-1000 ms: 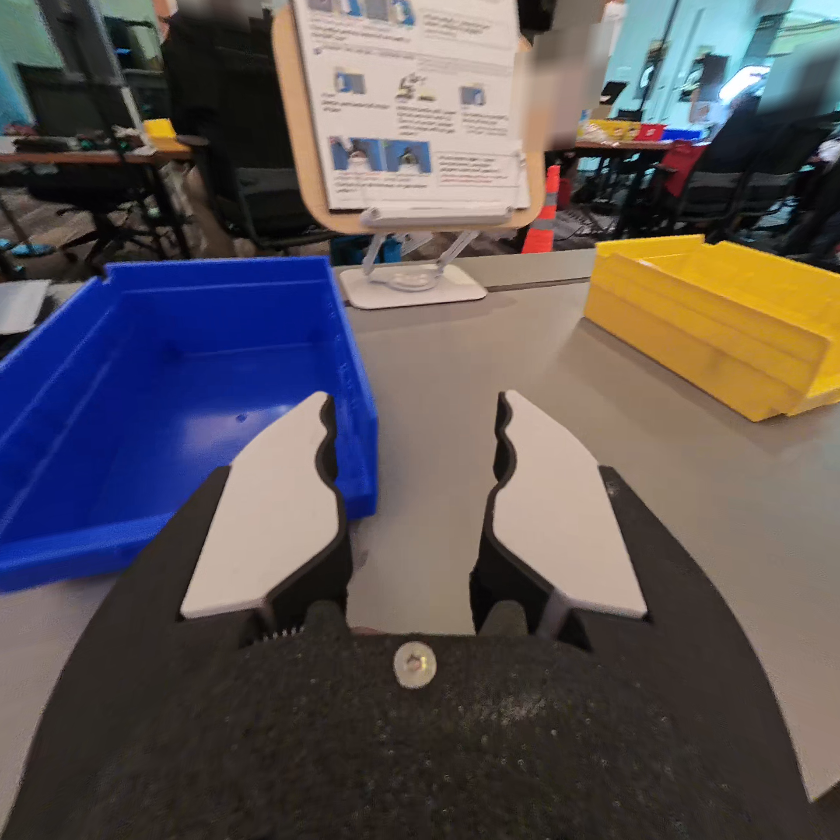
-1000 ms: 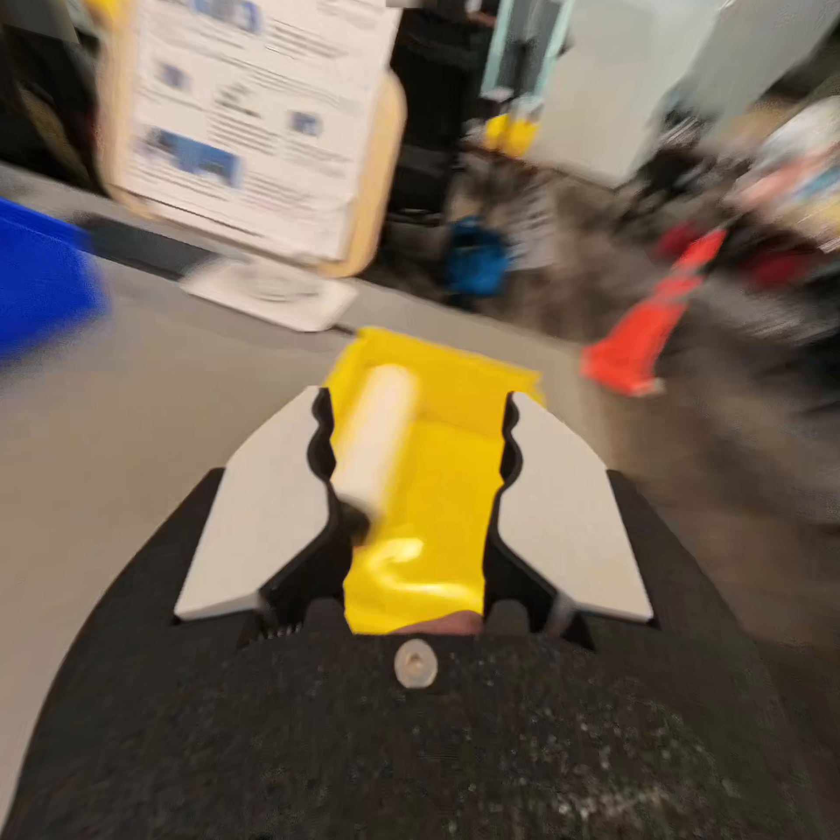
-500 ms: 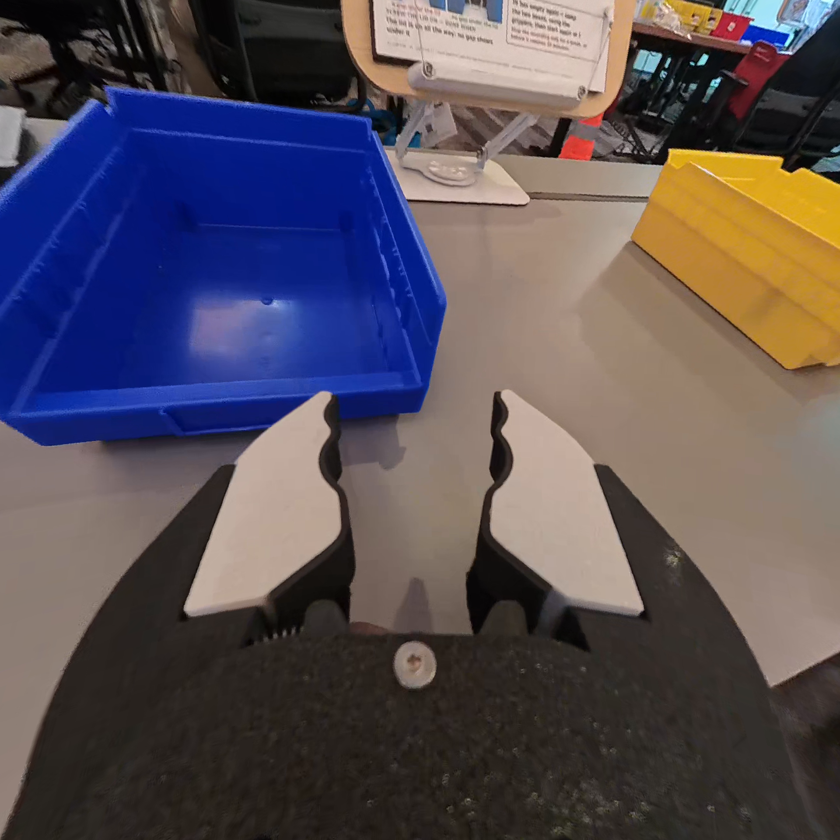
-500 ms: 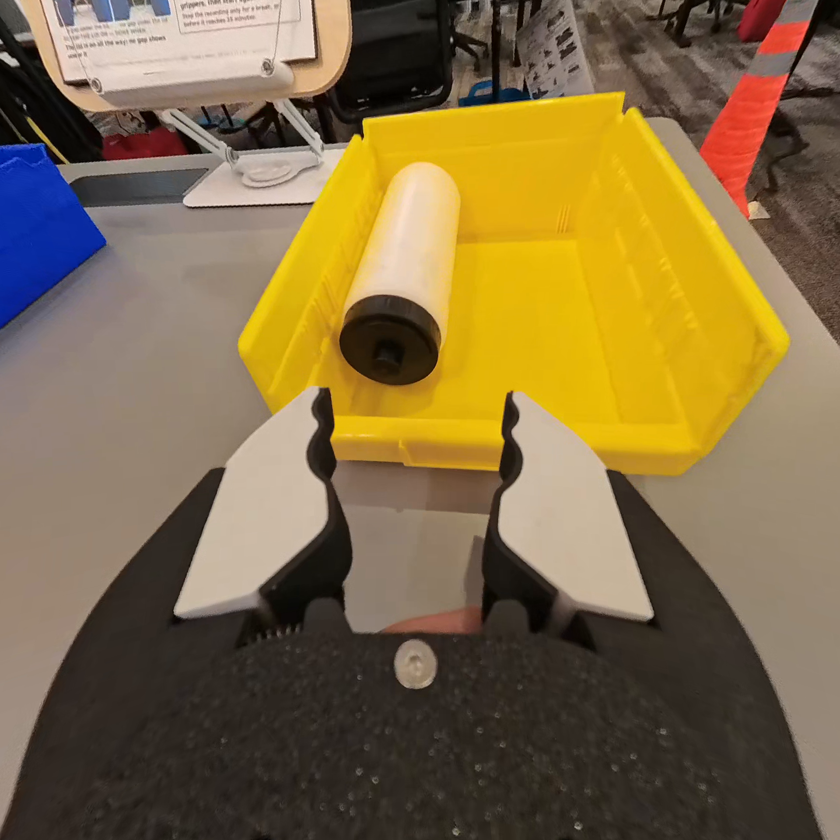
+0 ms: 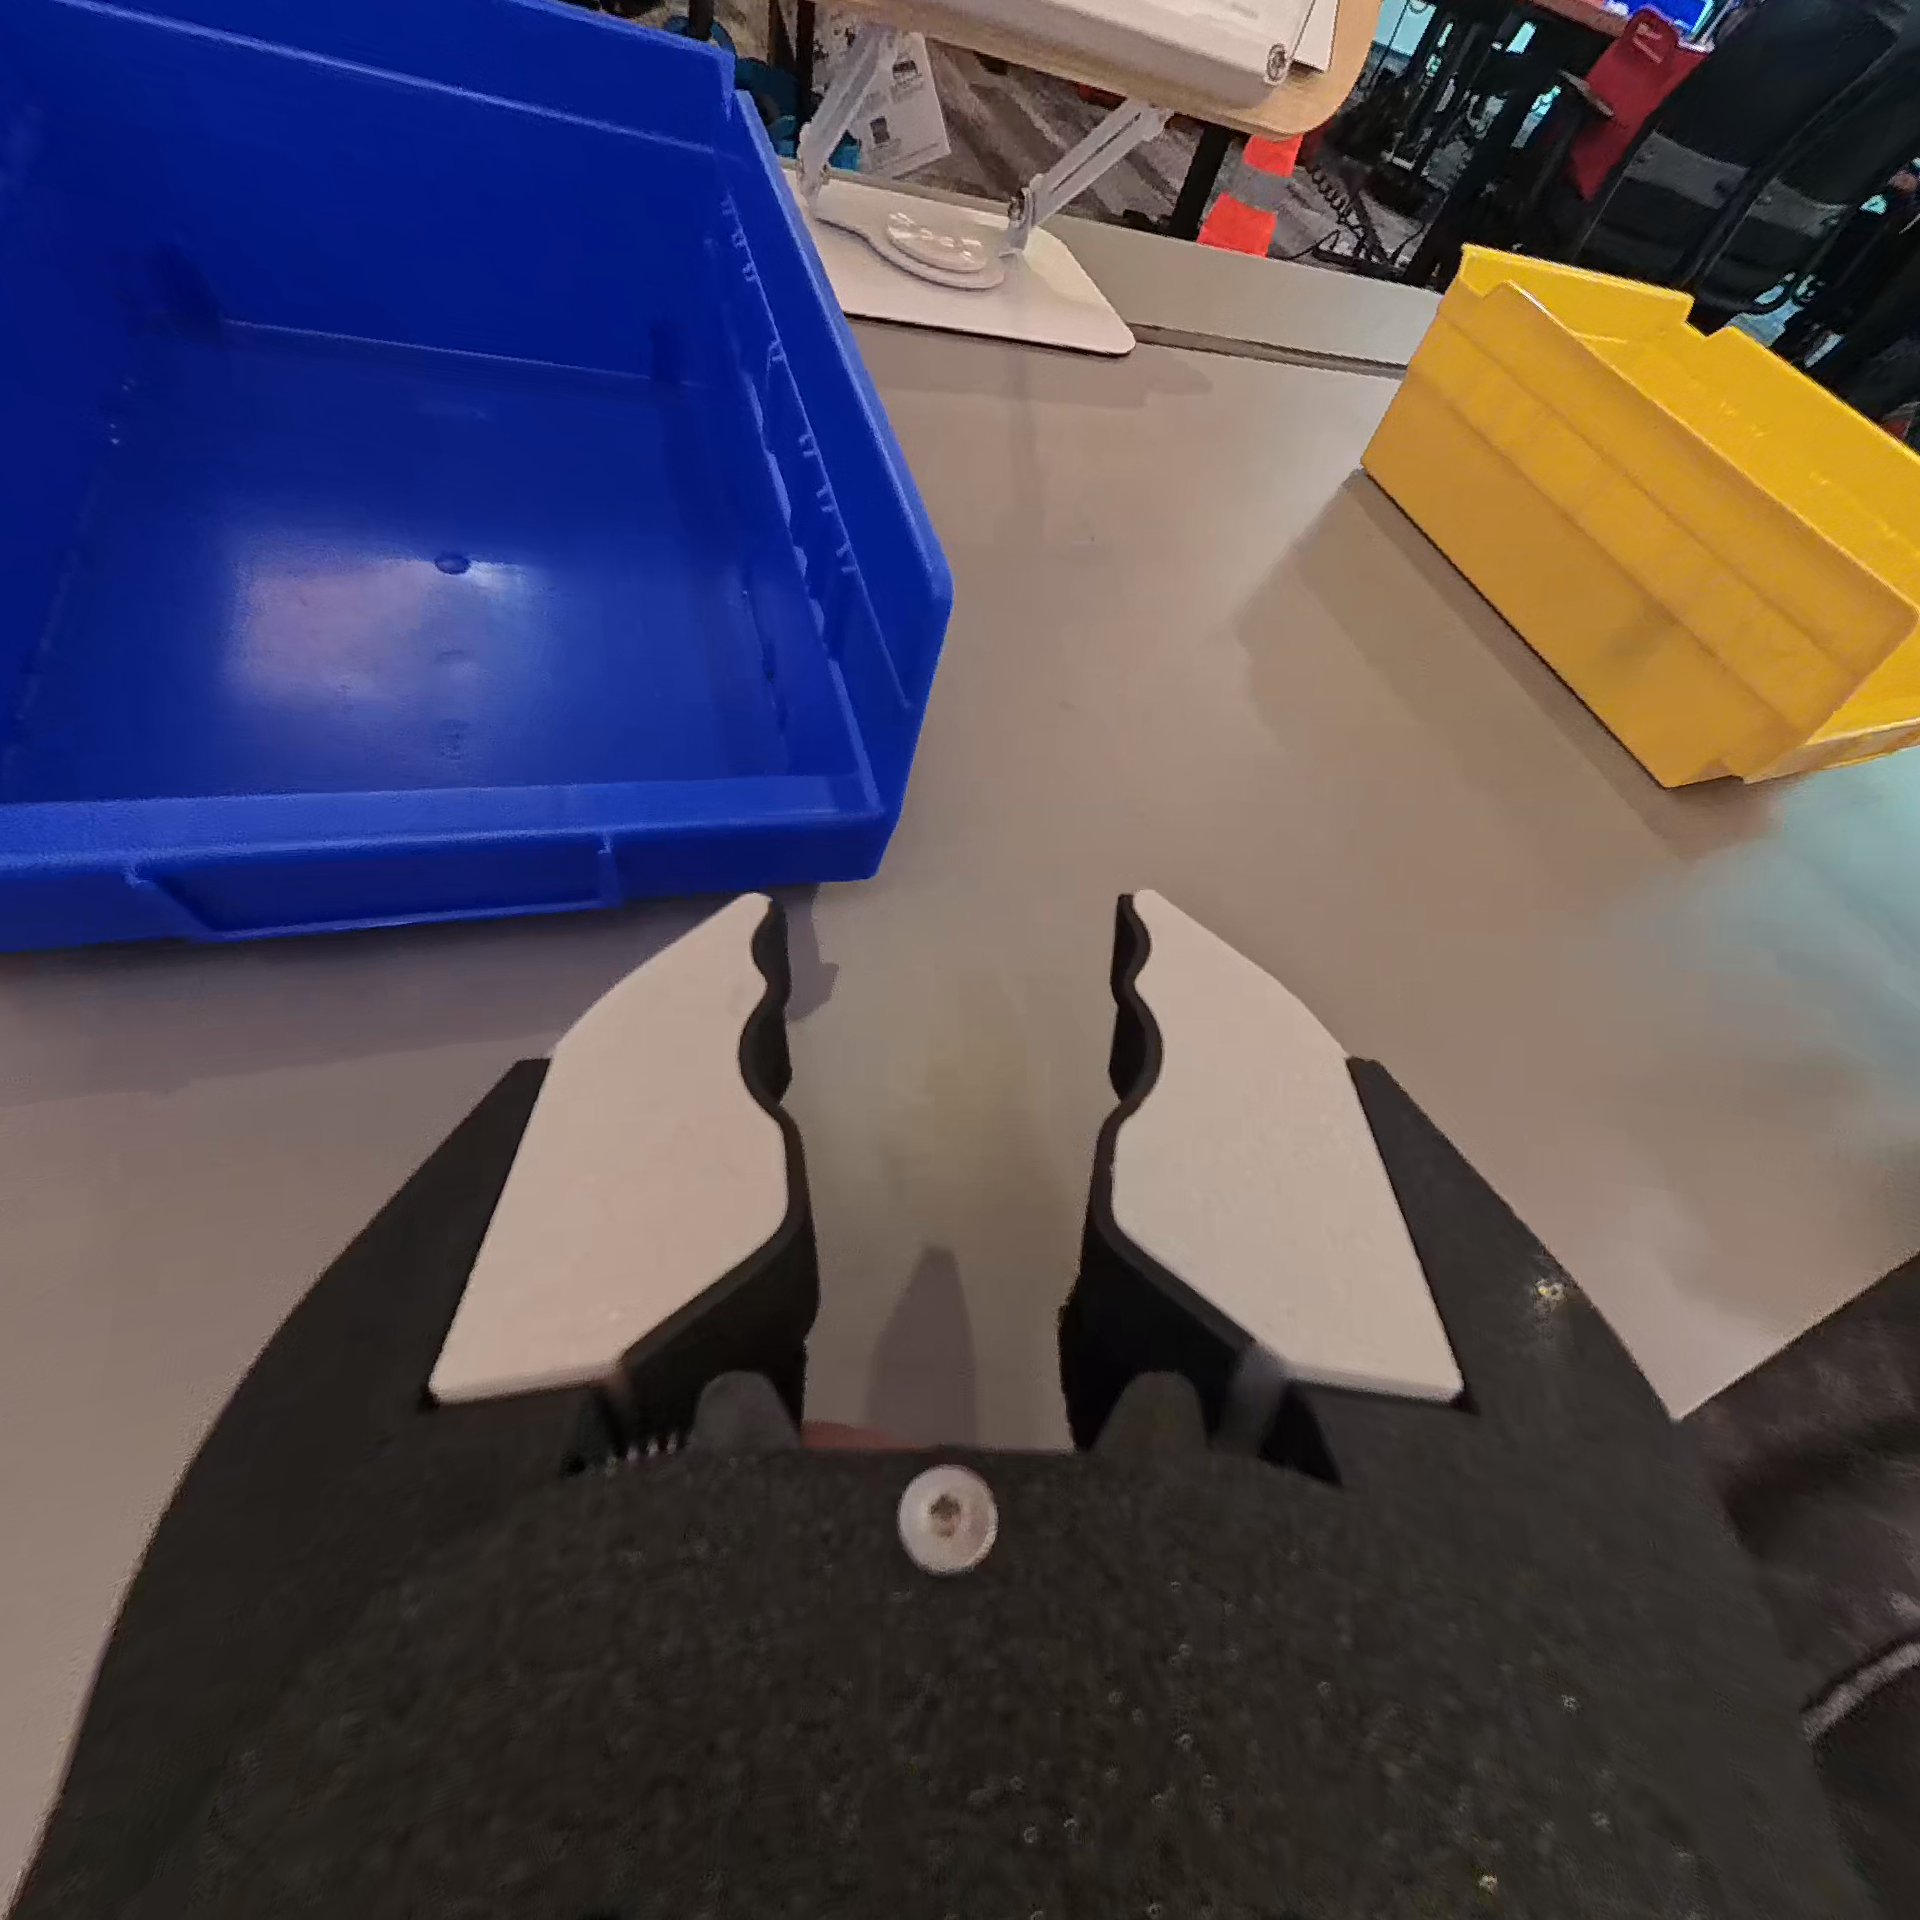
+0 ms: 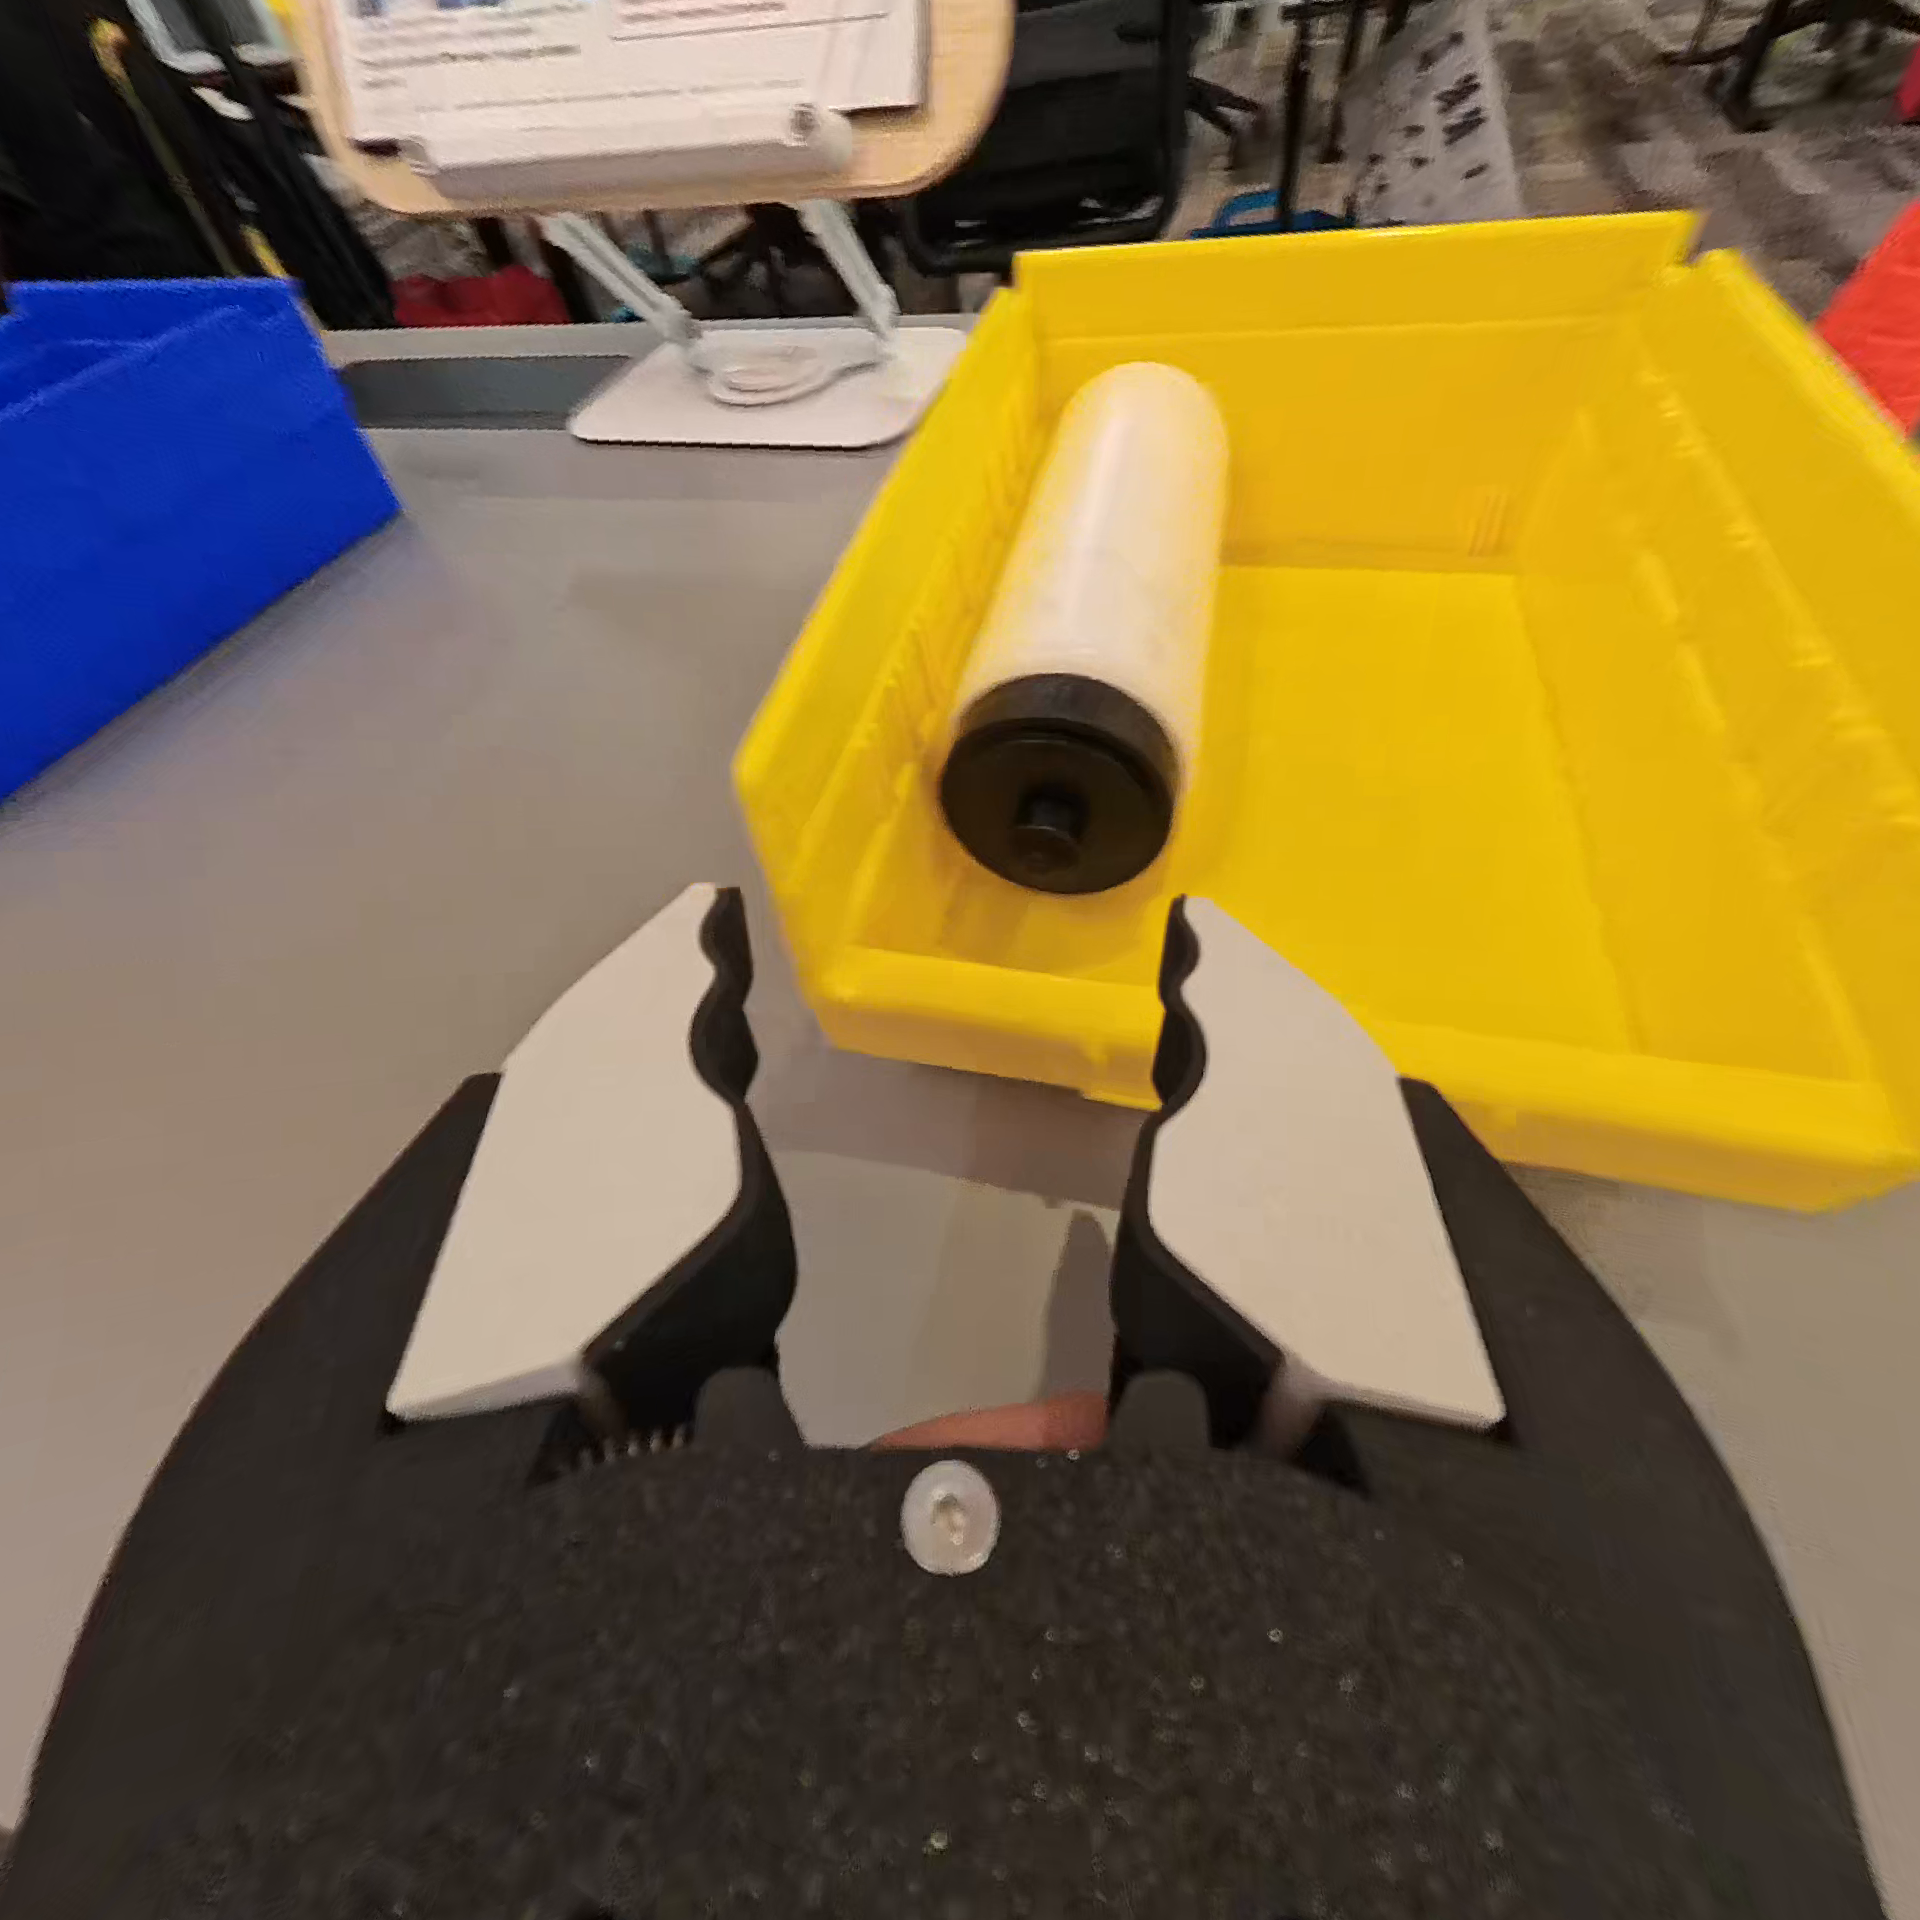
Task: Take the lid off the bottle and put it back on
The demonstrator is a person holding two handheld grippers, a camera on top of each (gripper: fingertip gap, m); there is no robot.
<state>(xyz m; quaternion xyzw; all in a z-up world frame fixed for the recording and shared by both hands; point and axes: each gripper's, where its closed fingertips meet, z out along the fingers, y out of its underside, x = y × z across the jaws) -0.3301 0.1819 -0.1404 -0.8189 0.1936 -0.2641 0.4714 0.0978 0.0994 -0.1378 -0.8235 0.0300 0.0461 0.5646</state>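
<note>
In yellow bin (image 6: 1714, 1122): capped bottle (image 6: 1112, 582)

The left gripper (image 5: 951, 914) hovers over the grey table (image 5: 1195, 644), jaws spread wide and empty. The right gripper (image 6: 951, 914) hovers over the same table, likewise spread and empty.

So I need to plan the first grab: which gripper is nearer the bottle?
Right. The right gripper is just short of the bottle in the yellow bin; the left gripper is by the blue bin.
</note>
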